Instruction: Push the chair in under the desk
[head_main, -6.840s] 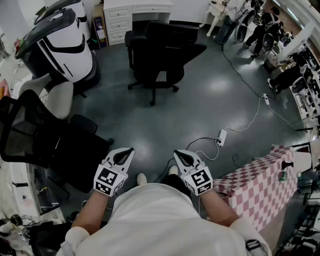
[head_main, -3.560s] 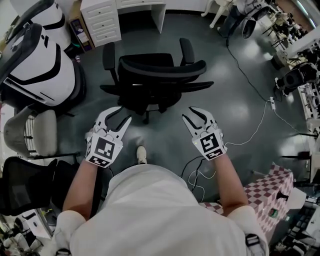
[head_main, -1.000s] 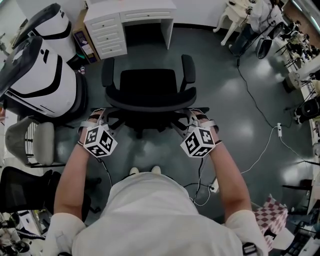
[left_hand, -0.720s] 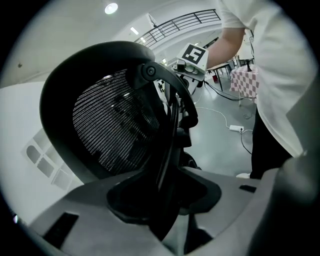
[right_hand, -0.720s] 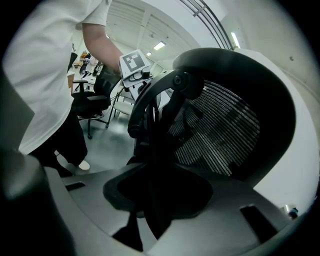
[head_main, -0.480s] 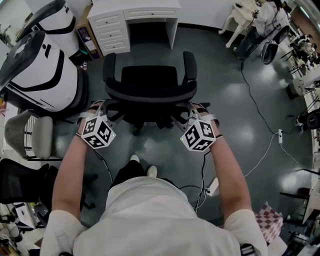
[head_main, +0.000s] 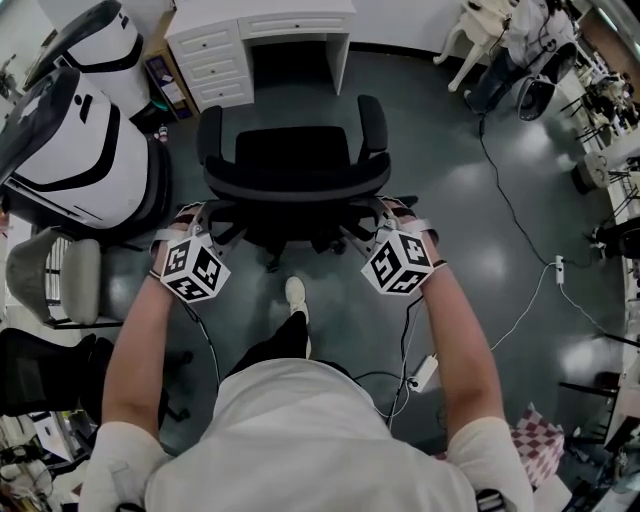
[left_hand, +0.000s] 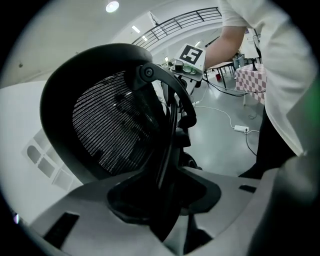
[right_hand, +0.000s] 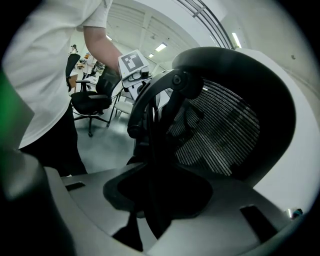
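Both on chair (head_main: 295, 160): left gripper (left_hand: 165, 202), right gripper (right_hand: 155, 197)

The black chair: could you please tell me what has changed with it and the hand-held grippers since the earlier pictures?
The person walked up to the black chair. The left hand-held gripper and right hand-held gripper, earlier free and open, have each clamped a side of its backrest. The chair has turned square to the white desk but is not yet under it. The desk stayed put.

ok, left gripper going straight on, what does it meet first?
The left gripper meets the office chair's backrest at once: its frame edge already sits between the jaws, apparently clamped.
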